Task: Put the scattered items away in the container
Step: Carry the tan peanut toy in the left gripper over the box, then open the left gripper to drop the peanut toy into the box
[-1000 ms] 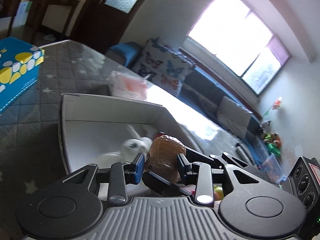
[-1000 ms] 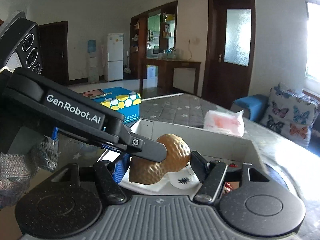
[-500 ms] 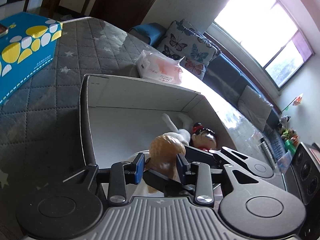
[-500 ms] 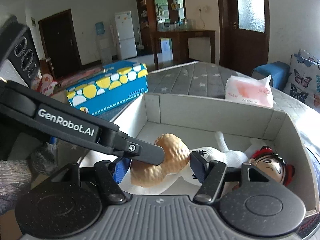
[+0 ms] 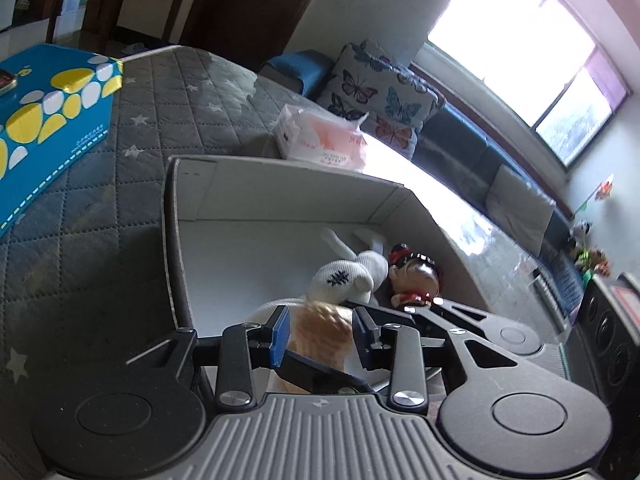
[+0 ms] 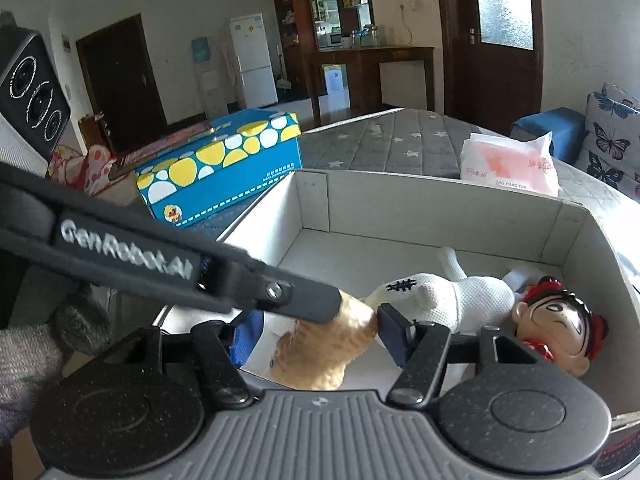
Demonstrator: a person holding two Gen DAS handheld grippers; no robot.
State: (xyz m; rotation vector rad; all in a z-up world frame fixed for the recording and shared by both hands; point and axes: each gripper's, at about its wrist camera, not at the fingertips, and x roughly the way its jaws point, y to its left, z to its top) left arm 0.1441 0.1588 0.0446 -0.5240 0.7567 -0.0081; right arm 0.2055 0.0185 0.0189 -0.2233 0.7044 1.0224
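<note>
2 grippers share a brown bumpy toy over the white box

Both tilt downward: the left gripper clamps the brown toy while the right gripper's closing jaws flank it, contact unclear, over the box holding a white plush and doll head. The left's finger reads "GenRobot.AI".
</note>
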